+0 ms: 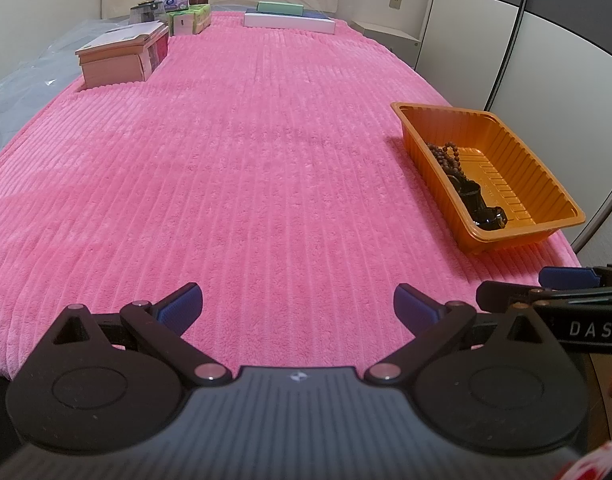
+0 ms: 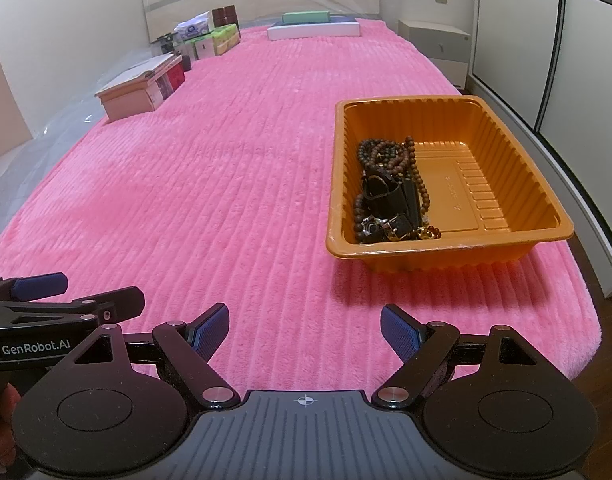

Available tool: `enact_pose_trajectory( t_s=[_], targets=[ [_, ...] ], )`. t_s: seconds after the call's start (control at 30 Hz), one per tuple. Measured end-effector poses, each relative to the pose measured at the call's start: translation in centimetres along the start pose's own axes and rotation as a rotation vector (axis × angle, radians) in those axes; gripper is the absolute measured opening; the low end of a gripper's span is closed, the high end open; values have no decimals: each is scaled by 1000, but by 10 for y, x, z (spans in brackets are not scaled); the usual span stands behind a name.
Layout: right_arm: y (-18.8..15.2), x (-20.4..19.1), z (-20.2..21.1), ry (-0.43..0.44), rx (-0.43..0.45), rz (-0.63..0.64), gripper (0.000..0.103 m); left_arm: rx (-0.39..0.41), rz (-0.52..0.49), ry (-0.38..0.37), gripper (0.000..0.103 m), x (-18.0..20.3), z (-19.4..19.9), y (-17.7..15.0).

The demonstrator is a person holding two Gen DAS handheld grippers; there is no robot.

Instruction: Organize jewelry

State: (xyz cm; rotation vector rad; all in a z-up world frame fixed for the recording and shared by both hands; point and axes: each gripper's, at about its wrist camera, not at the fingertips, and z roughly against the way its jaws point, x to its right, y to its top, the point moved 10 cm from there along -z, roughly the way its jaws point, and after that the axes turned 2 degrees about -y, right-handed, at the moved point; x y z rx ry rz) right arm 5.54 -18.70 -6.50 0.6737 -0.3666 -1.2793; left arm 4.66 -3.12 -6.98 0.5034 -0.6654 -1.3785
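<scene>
both the left gripper (image 1: 298, 308) and right gripper (image 2: 304, 332) gape empty; tangled beads (image 2: 385, 156), right of centre in the orange tray (image 2: 445, 258), could snag and drag out together.

- Bed (image 2: 226, 184) spread with a pink ribbed blanket.
- Orange tray (image 2: 517, 152) near the right edge, jewelry inside.
- Wooden box (image 2: 134, 98) along the left edge.
- Tissue packs (image 2: 216, 40) behind it.
- Flat white box (image 2: 313, 31) at the far end.
</scene>
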Motion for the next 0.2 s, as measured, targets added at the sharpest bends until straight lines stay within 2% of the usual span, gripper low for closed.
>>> enact_pose_trajectory(
  t_s=[0.2],
  targets=[
    [0, 0, 0, 0, 1, 0, 83, 10, 12, -12, 102, -2, 1, 2]
  ],
)
